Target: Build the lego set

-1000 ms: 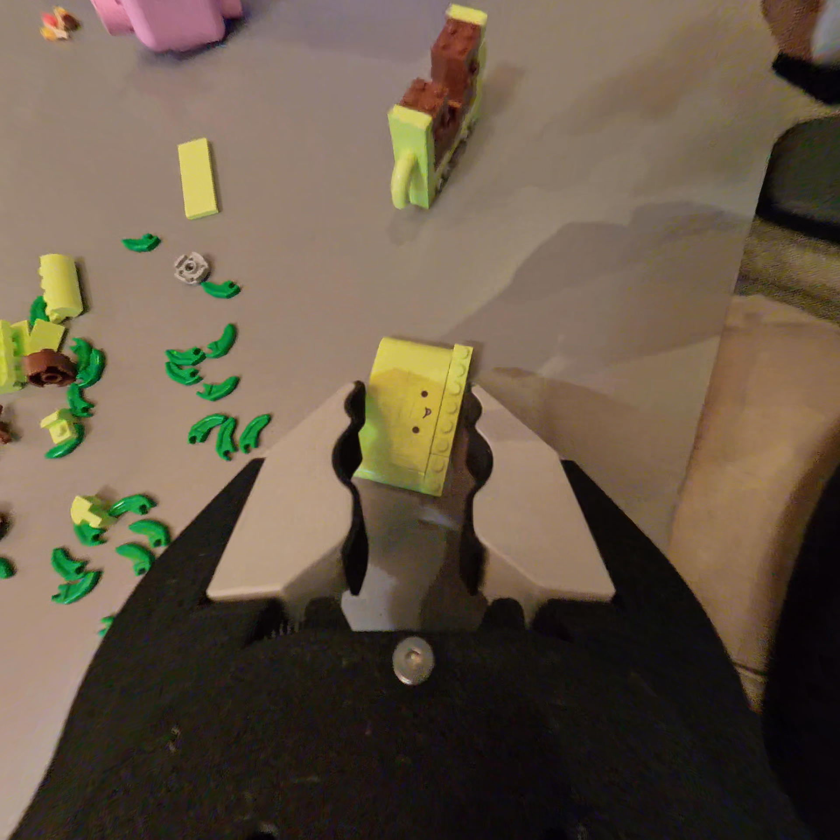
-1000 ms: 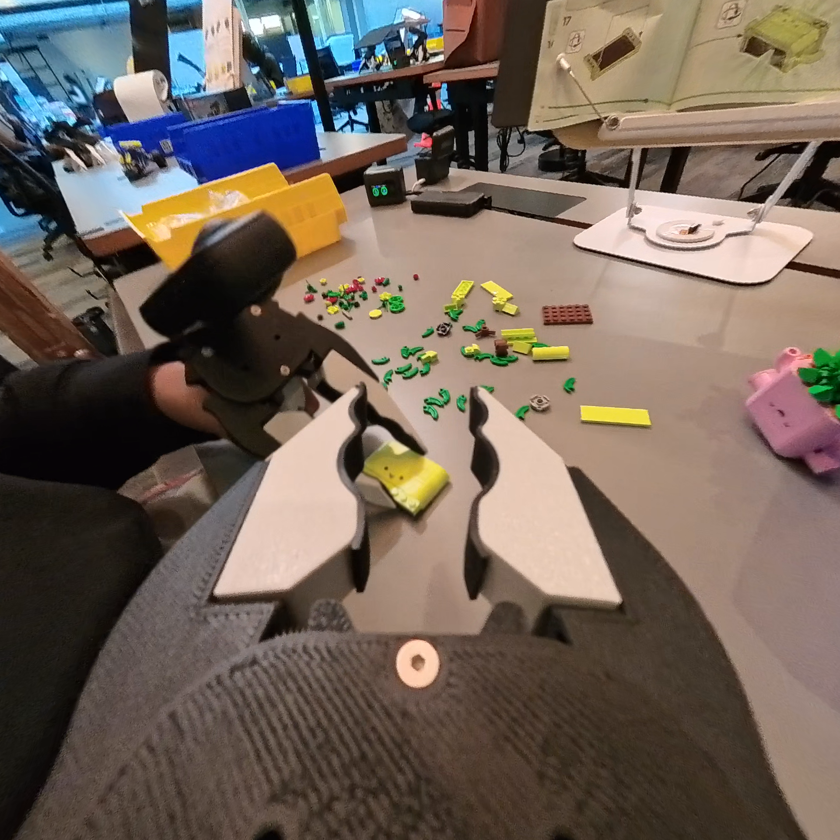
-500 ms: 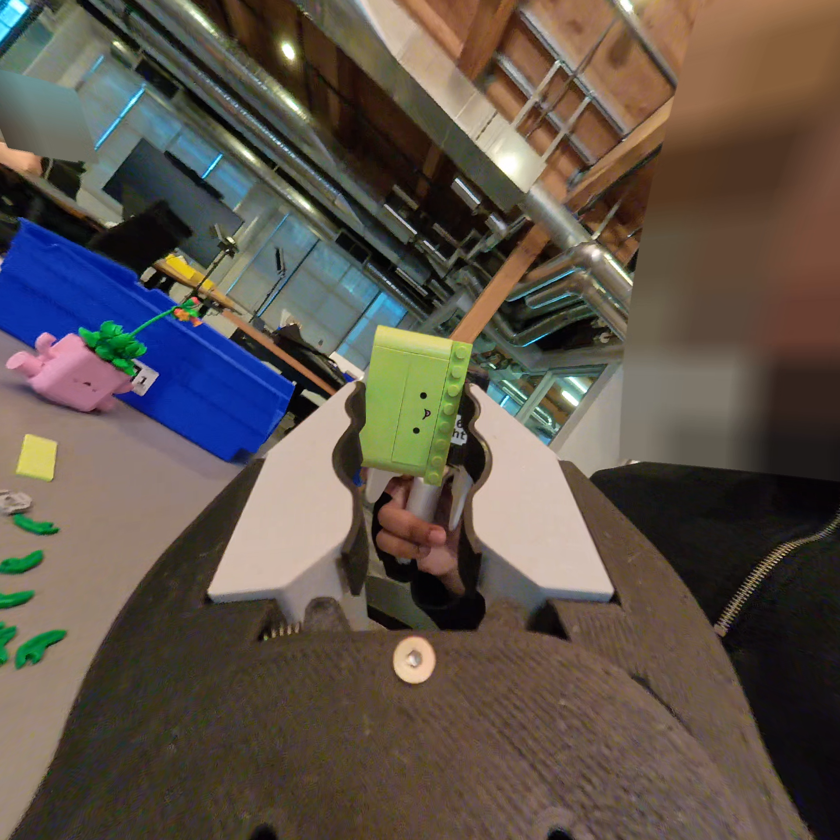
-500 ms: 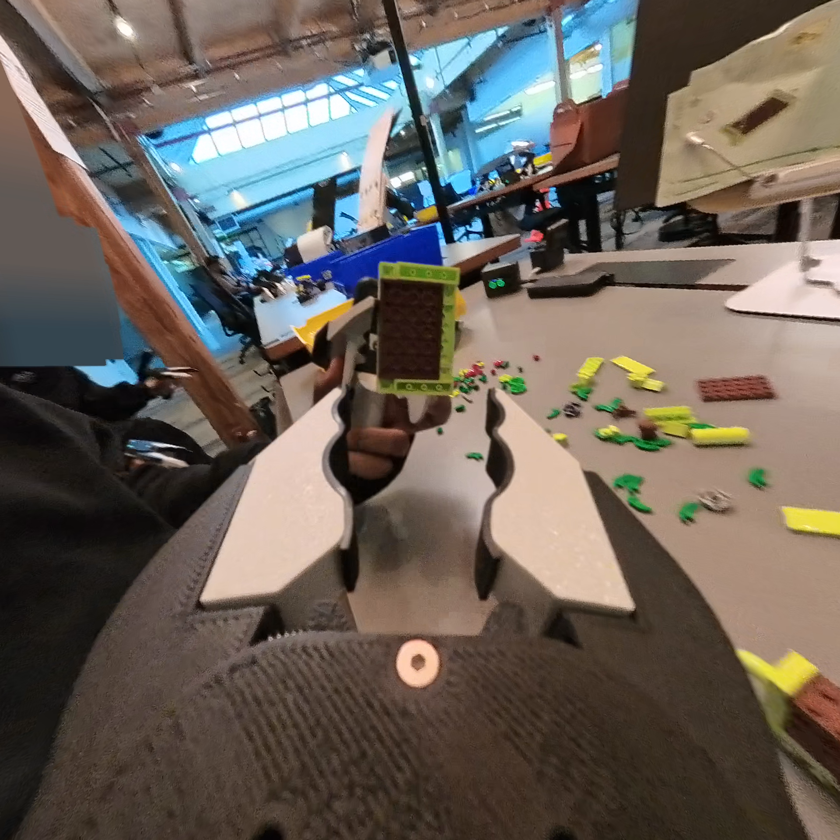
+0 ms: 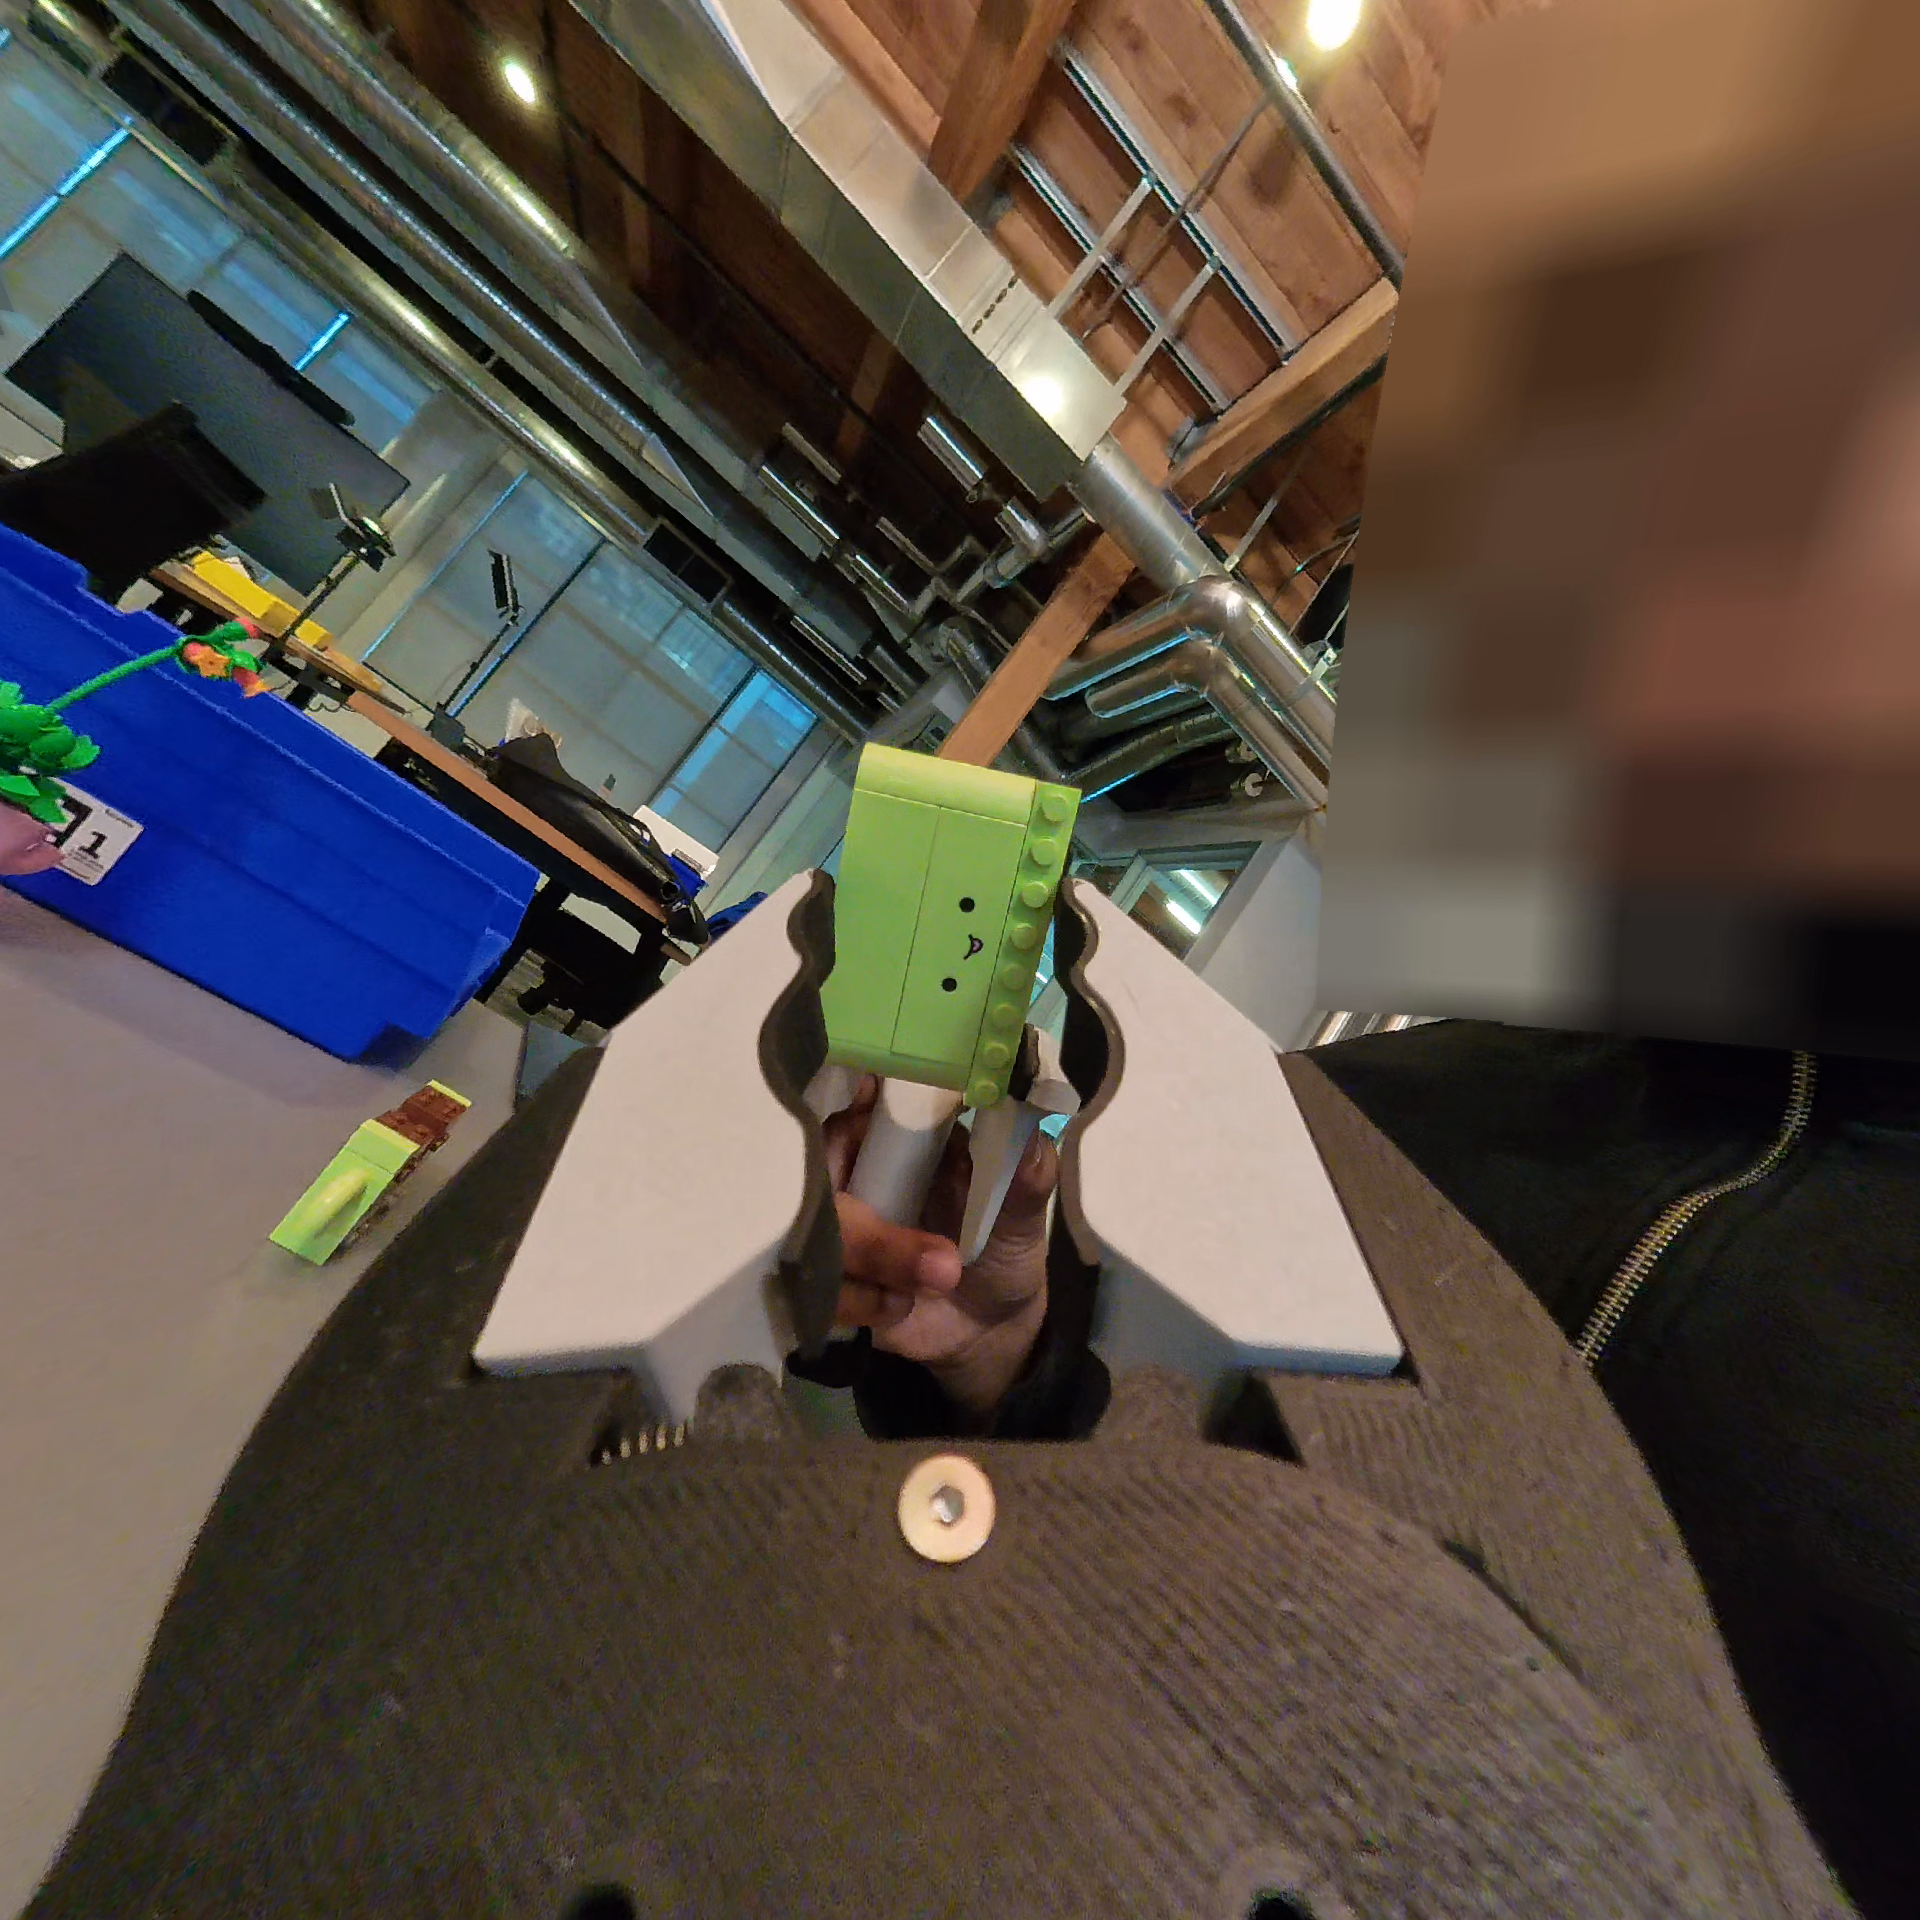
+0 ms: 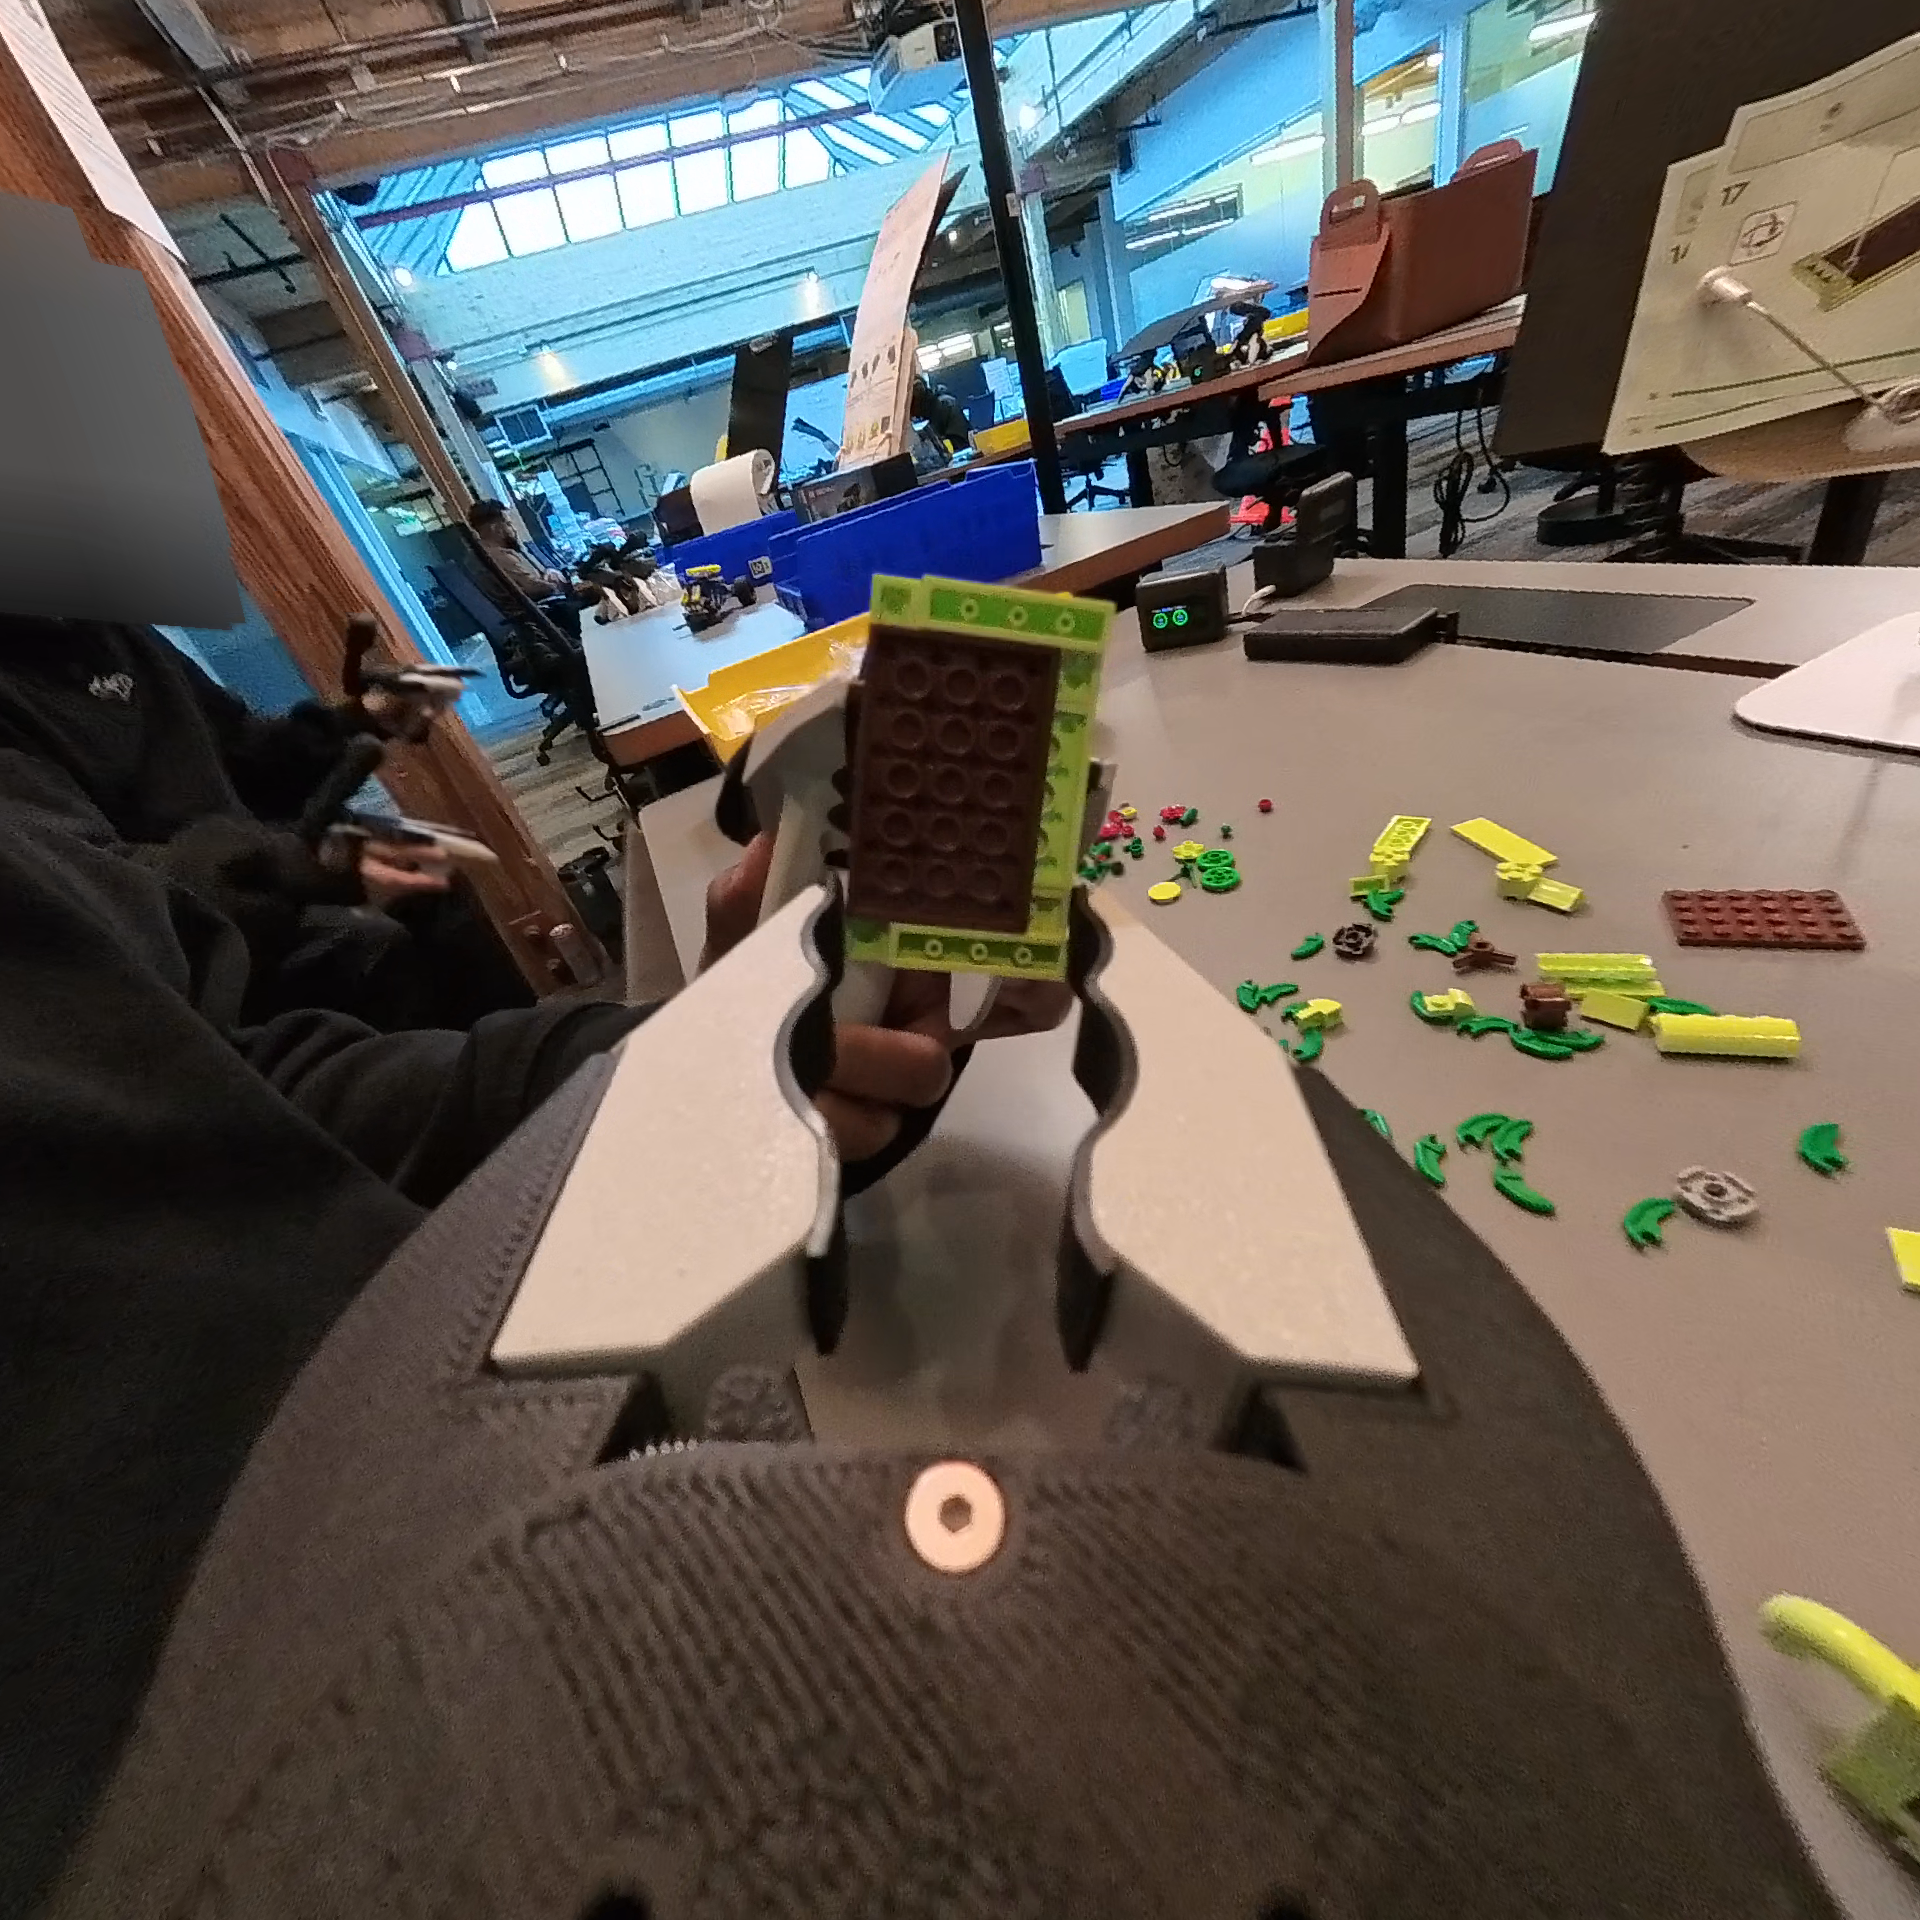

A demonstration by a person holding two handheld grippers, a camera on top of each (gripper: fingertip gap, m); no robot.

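Lime-green studded lego block with printed face (image 5: pixel 914 935): clamped in left gripper (image 5: pixel 943 899), right gripper (image 6: pixel 951 909) agape at its lower edge; an early left release likely drops it.

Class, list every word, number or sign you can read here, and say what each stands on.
White label on the blue bin: writing, not quoted here.
Instruction page: printed marks, not quoted.
Tall poster: too small to read.
Small black device screen: blurred.
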